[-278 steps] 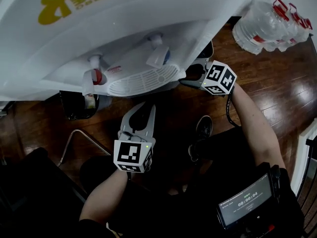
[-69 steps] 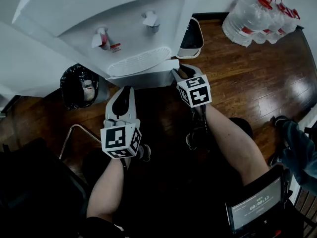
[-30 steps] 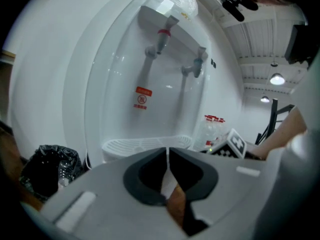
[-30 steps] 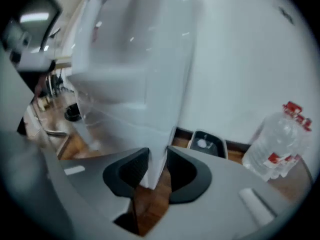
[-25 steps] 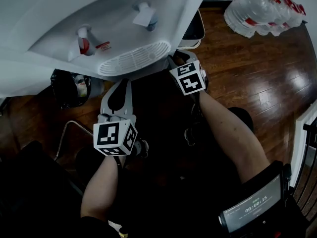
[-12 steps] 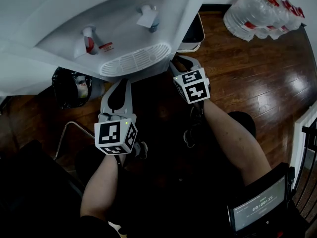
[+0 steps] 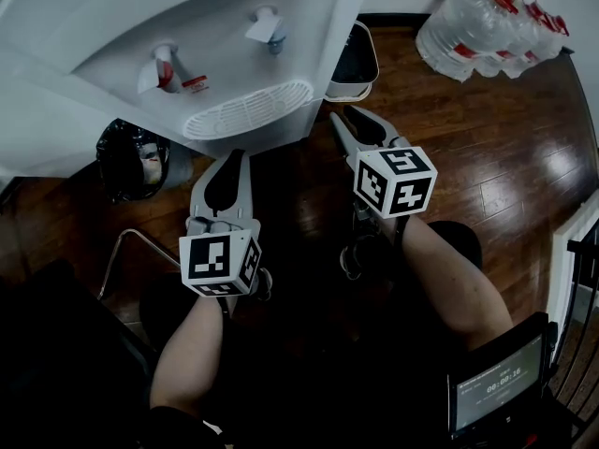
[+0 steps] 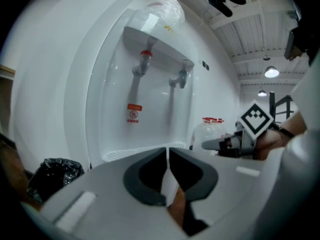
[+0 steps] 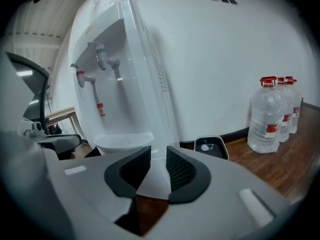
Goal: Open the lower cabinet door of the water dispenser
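Note:
The white water dispenser fills the top of the head view, with its drip tray grille and red tap. The tray's overhang hides the lower cabinet front there; a white strip of it shows past the left jaws. My left gripper points at the dispenser just below the tray, shut and holding nothing. My right gripper hangs off the dispenser's right corner, clear of it. Its jaws are closing with a narrow gap, and nothing is between them.
A black bin bag stands left of the dispenser, and a small black bin is on its right. Several large water bottles stand at the far right on the wood floor. A metal frame lies at lower left.
My right gripper has risen, rolled and drawn back from under the dispenser's right corner, so its marker cube looks larger. The left gripper has hardly moved.

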A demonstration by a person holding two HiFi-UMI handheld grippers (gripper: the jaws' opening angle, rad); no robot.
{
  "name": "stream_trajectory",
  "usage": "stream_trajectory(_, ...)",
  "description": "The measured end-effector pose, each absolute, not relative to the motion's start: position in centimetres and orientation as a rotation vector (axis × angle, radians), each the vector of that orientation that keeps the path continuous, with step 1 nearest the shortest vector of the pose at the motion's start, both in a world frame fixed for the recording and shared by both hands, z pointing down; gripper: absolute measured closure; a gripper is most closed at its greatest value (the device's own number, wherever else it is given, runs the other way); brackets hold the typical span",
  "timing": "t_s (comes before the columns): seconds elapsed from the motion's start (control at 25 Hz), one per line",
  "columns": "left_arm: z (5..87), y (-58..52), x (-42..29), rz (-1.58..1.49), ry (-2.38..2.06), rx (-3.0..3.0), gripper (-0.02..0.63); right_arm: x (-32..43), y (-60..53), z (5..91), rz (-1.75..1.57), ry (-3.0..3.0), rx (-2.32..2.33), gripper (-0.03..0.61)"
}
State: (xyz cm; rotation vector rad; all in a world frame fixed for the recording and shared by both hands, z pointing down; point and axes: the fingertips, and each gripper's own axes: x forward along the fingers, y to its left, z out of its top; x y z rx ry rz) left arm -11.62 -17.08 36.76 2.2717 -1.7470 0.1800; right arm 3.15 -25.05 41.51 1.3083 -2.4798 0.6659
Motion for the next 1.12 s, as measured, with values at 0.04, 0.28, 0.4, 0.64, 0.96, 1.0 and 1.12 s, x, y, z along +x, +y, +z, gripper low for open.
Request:
stream_trajectory(0.04,36.4,-16.9,-11.5,0.172,-1.752,2.277,0.576,3.4,-24.7,40.7,0.665,-2.5,1.319,0.489)
stream_trajectory(0.28,34.9,-16.0,-11.2,0.126,-1.777,2.286,0.577,3.7,-22.8,36.4,0.467,-2.614,1.341,0.492)
stream_trajectory(0.4,34.2,-15.6,-10.8,0.118,-1.78,2.283,0.576,3.7,-21.8,34.8,0.354,-2.646,1.34,0.492)
stream_trajectory(0.64,33.5,-14.8,-10.2,0.101,-1.781,2.296,0.575,3.6,-20.0,33.9,0.238,-2.663,1.325,0.492)
stream_trajectory(0.96,32.3,-14.2,-10.0,0.083,-1.794,2.279,0.574,2.0,-17.1,31.2,0.158,-2.751,1.265,0.495)
stream_trajectory(1.0,32.3,-14.1,-10.0,0.08,-1.791,2.277,0.574,1.6,-16.8,31.1,0.132,-2.76,1.246,0.506)
stream_trajectory(1.12,32.4,-14.0,-9.7,0.085,-1.78,2.286,0.572,0.9,-16.4,30.9,0.079,-2.776,1.211,0.516)
